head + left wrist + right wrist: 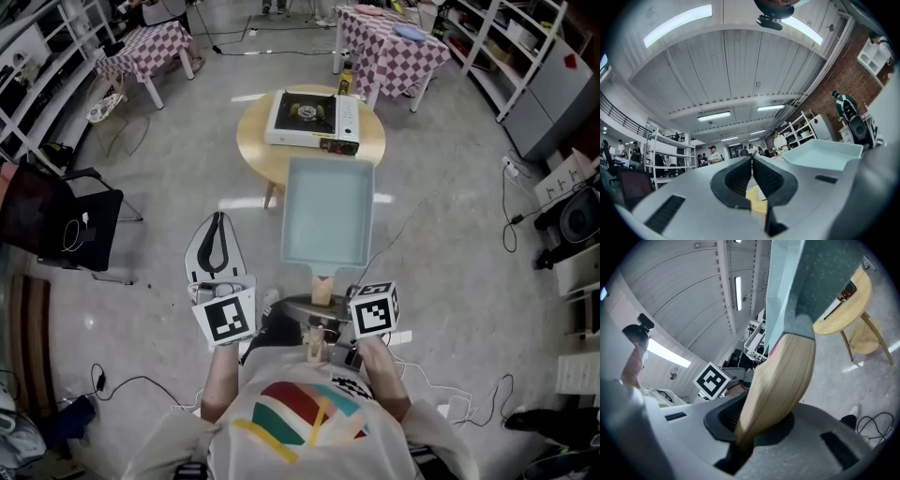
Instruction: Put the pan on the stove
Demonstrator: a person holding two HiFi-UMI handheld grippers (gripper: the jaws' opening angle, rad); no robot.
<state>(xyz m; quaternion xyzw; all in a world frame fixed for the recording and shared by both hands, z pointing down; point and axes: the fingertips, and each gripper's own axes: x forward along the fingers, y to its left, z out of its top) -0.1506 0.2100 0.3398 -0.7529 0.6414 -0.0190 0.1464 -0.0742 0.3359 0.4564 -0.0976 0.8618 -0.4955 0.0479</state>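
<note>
The rectangular pan point(328, 211), smooth pale teal with raised walls, hangs in the air short of the gas stove point(312, 120) on the round wooden counter point(258, 155). The right gripper's point(750, 427) jaws pinch its rounded wooden handle point(780, 380). The left gripper's point(752, 176) ribbed jaws are pressed together on nothing.

Bright, even light comes from long white ceiling strip lamps point(677, 23), which glare in both gripper views. The glossy grey floor point(450, 234) mirrors pale streaks. Edges curve fisheye-fashion, with black corners in both gripper views. The close pale wooden pan handle point(783, 380) looks soft.
</note>
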